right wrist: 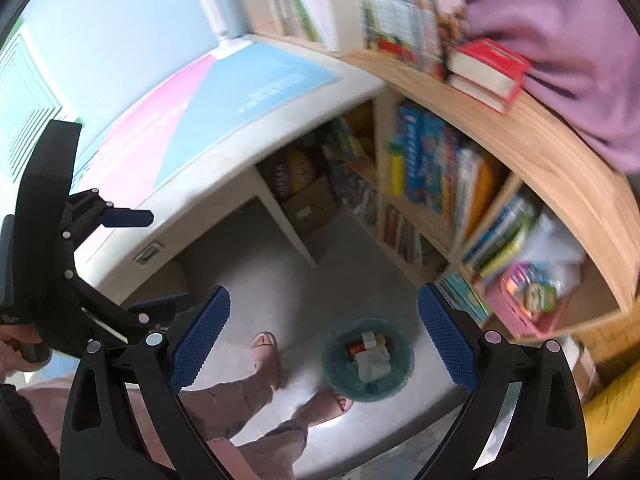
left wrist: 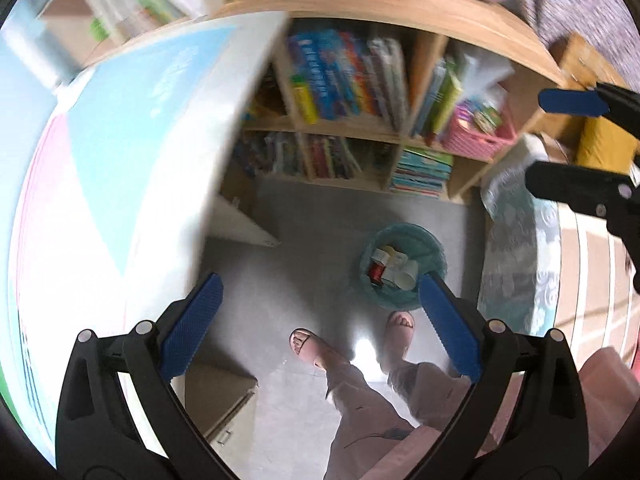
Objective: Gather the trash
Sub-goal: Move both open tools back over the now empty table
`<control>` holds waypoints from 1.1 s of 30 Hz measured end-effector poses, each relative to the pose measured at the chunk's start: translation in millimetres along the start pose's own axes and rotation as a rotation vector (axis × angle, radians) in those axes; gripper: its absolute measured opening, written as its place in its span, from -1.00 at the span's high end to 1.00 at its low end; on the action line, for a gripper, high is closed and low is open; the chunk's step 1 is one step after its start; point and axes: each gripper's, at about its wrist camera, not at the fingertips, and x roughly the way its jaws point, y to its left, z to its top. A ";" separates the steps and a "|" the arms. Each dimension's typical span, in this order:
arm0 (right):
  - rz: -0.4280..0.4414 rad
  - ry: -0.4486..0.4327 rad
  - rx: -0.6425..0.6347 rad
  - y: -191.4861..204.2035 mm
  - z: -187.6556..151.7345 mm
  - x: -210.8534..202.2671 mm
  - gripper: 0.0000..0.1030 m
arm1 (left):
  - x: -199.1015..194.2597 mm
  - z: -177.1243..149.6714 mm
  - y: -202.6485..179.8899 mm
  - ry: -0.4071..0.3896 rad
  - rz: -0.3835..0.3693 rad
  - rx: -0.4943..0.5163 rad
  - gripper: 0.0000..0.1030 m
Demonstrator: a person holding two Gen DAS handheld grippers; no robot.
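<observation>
Left gripper [left wrist: 320, 328] wide apart, holding nothing | right gripper [right wrist: 324, 336] the same | trash bin [right wrist: 404, 354] on the floor by my feet, near the bookshelf [left wrist: 404, 132] — paper cups [left wrist: 406, 276] inside | I think they're light and squashy — pinch a rim gently.

The room was bright with daylight, and a white shiny spot glared on the floor [left wrist: 362, 350] by the feet. The books [left wrist: 340, 76] and the desk [right wrist: 256, 92] looked smeared, and everything curved at the dark round edges.
</observation>
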 end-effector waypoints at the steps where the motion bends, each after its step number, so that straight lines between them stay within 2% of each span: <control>1: 0.011 0.001 -0.020 6.8 5.9 3.2 -0.82 | -1.8 -2.4 8.3 -0.002 0.009 -0.026 -0.87; 12: 0.120 0.010 -0.211 88.4 66.5 35.9 -0.82 | -17.9 -39.3 99.3 -0.016 0.092 -0.249 -0.87; 33: 0.295 0.044 -0.487 283.2 155.3 113.4 -0.82 | -34.4 -126.5 266.0 -0.001 0.201 -0.549 -0.87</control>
